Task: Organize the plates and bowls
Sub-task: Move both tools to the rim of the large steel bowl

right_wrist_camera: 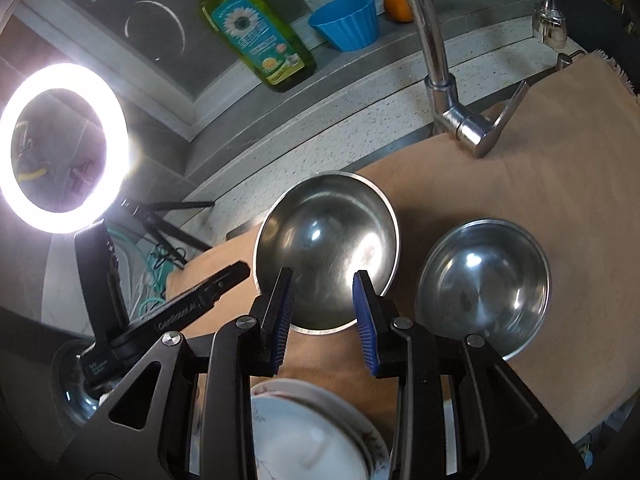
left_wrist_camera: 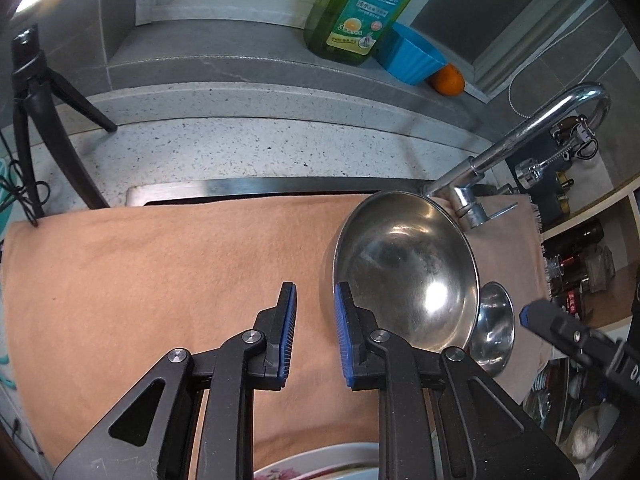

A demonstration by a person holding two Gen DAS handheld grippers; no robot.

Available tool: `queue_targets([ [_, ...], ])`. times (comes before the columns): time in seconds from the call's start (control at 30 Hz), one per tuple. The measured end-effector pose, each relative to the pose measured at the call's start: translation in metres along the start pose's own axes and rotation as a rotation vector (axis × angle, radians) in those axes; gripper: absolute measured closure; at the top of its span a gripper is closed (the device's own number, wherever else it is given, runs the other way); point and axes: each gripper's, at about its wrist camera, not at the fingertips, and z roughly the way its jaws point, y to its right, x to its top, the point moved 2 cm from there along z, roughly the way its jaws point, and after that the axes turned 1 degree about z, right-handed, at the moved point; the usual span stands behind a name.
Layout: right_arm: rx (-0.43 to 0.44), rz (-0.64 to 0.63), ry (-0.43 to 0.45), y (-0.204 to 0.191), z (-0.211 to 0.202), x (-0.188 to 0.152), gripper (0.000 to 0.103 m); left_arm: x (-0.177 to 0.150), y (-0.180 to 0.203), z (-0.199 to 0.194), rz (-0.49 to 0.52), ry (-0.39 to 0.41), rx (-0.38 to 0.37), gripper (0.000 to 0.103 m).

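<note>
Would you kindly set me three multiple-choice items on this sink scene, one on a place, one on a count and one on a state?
1. Where does the blue fluted plastic cup stand?
A. on the cloth
B. on the ledge, between the green dish-soap bottle and the orange fruit
C. inside a bowl

2. How many round stainless-steel bowls lie on the tan cloth?
A. one
B. two
C. four

3. What is between the right gripper fingers?
A. nothing
B. a plate
C. the faucet

Answers:
1 B: it sits on the ledge between bottle and fruit.
2 B: a left bowl and a right bowl show.
3 A: the jaws stand apart over the bowl, pressing nothing.
</note>
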Motion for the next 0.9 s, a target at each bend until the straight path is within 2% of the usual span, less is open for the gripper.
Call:
queue_targets([
  [0.4,-0.11,0.004,-0.006,0.015,0.036,0.03,0.073,0.005,-0.004,0.005,-0.009,-0.005,-0.012,0.085],
  [0.63,-0.145,-0.002,-0.018,0.023,0.047,0.036,0.073,0.007,-0.007,0.001,-0.004,0.002,-0.005,0.085],
  [0.9,-0.167,-0.028,-0.039,0.022,0.058,0.034,0.073,0.006,-0.005,0.008,-0.019,-0.021,-0.033,0.085],
])
